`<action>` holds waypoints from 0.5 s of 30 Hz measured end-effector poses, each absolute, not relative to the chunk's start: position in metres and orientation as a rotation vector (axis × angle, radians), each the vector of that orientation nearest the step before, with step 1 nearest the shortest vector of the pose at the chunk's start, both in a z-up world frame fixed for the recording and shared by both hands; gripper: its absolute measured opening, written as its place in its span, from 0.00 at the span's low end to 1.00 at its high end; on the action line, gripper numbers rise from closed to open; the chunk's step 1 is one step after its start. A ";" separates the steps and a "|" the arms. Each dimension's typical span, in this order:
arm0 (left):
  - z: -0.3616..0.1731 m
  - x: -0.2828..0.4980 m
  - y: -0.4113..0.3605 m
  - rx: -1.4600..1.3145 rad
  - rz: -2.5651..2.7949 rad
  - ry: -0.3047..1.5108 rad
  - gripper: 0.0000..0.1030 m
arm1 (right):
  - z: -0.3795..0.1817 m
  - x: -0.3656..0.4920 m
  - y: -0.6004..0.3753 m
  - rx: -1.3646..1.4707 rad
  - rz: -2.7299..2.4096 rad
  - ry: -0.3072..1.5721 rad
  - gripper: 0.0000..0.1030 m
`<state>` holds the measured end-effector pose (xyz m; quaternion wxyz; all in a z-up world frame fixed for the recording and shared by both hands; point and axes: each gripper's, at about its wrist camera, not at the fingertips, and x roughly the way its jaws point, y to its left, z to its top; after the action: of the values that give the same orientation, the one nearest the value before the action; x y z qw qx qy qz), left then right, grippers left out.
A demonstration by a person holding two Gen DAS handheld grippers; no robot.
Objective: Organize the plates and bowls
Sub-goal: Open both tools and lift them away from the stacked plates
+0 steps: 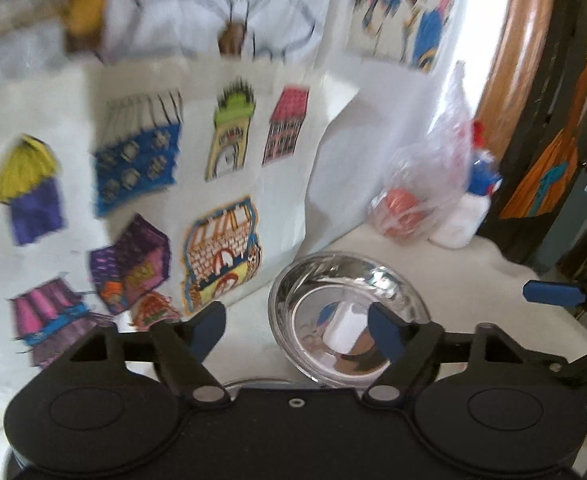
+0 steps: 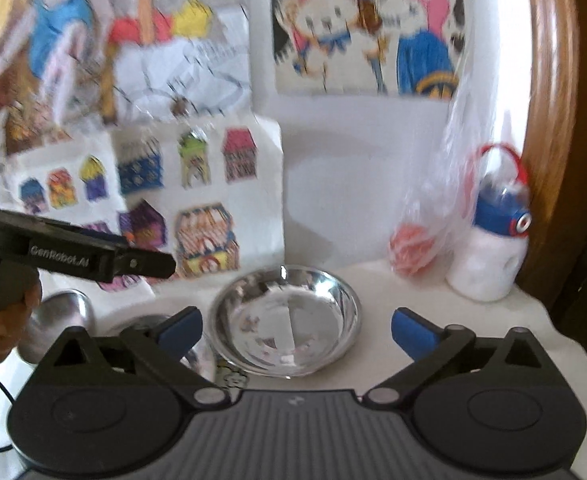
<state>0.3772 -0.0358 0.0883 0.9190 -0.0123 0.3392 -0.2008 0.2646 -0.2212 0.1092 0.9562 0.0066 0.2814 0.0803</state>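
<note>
Both pairs of jaws stood wide apart with nothing between them. In the left wrist view the left gripper hung above a steel bowl, whose near rim showed between the blue pads; the bowl sat slightly toward the right-hand finger, not centred, so the jaws pointed a little to its left. In the right wrist view the right gripper faced the same steel bowl, here lying toward the left-hand finger, with bare white countertop ahead of the other pad. The bowl stood upright, mouth up, round, so no long axis mattered: only the rim offered a hold. Neither gripper touched it. Judging from both views, the bowl lay between the two grippers, about equally near each. Beyond it, against the wall, a clear plastic bag and a white bottle with a blue cap stood well apart from the bowl. To the left, past the left gripper's body, another steel dish was partly seen, its shape too hidden to tell plate from bowl.
</note>
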 end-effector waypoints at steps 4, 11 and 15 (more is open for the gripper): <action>0.108 0.339 -0.020 -0.020 -0.428 0.629 0.92 | 0.128 0.230 -0.210 0.011 0.151 0.503 1.00; 0.133 0.271 0.009 0.032 -0.417 0.516 0.99 | 0.149 0.175 -0.187 0.012 0.148 0.417 1.00; 0.137 0.246 0.024 0.040 -0.406 0.503 0.99 | 0.152 0.150 -0.165 0.001 0.165 0.369 1.00</action>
<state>0.2457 0.0241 0.1370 0.9481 0.0198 0.2470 -0.1993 0.1502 -0.1650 0.1525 0.9797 0.0003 0.1831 0.0820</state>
